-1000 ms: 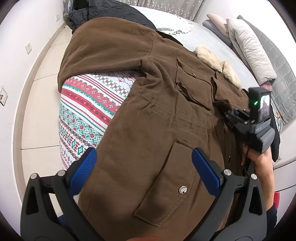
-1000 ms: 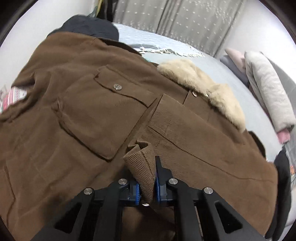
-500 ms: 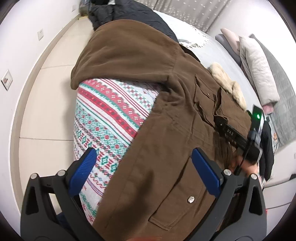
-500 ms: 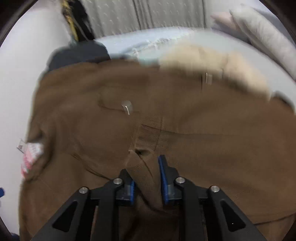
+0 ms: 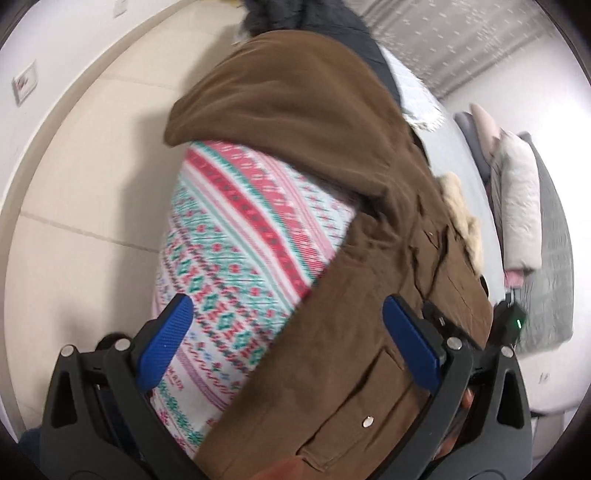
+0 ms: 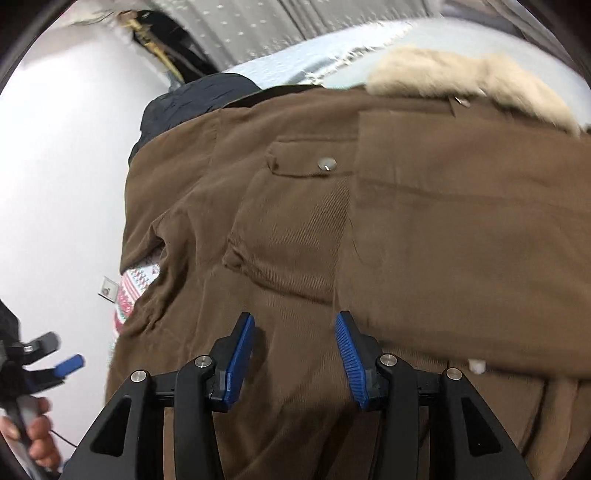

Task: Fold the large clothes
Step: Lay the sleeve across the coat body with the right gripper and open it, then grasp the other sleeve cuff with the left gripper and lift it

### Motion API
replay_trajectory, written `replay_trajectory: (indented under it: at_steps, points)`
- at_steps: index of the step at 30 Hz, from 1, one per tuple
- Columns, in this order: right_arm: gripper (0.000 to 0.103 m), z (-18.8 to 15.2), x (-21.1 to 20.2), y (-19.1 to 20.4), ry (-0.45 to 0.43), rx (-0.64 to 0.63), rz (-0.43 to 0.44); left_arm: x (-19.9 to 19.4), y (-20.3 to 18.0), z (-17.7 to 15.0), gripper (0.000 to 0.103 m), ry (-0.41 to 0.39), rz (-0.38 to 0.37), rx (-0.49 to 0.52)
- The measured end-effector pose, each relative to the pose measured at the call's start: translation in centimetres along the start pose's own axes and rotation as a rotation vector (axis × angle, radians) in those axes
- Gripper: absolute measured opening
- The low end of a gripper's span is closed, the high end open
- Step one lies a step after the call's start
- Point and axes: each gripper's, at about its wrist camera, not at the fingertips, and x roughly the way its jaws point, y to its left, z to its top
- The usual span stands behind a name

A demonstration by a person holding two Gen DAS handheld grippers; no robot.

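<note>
Right tongs (image 6: 293,354) have just been parting, nothing pinched now, letting the sleeve lie folded at 2 o'clock on the brown coat (image 6: 295,240). Left tongs (image 5: 284,347) gape wide over its hem on the bed (image 5: 236,236).

Soft, even indoor light fills both views, with no hard glare. The white wall (image 6: 66,177) in the right wrist view is washed nearly blank. Motion blur smears the patterned blanket (image 5: 240,266) and the brown coat (image 5: 325,332); above the coat, the fur collar (image 6: 469,81) and curtain (image 6: 280,26) are streaked too. Fisheye bending curves the floor tiles (image 5: 85,206), and black vignetting rings each picture's corners.
</note>
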Motion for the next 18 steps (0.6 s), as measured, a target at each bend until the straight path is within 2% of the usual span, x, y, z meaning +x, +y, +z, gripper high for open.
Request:
replay_trajectory:
  at_steps: [2, 5, 7, 10, 11, 16, 18]
  points:
    - [0.046, -0.8, -1.7, 1.1, 0.004, -0.034, -0.036, 0.3, 1.2, 0.6, 0.102, 0.024, -0.015, -0.046]
    - [0.048, -2.4, -5.8, 2.9, -0.055, -0.099, -0.068, 0.7, 3.5, 2.1, 0.102, 0.048, -0.059, -0.133]
    - [0.052, -3.6, -8.5, 3.1, -0.096, -0.082, -0.072, 0.8, 5.2, 3.6, 0.102, 0.048, -0.106, -0.198]
    - [0.058, -5.8, -11.9, 2.7, -0.142, -0.019, 0.001, 1.5, 8.0, 6.3, 0.102, 0.047, -0.228, -0.268]
    - [0.06, -6.6, -12.8, 2.6, -0.151, -0.007, 0.029, 1.6, 8.9, 7.1, 0.102, 0.027, -0.245, -0.283]
    - [0.063, -8.9, -14.7, 3.5, -0.152, -0.044, 0.024, 3.6, 13.5, 9.5, 0.102, -0.083, -0.295, -0.356]
    - [0.064, -9.8, -14.5, 4.1, -0.133, -0.058, 0.029, 5.7, 15.3, 9.5, 0.102, -0.05, -0.271, -0.441]
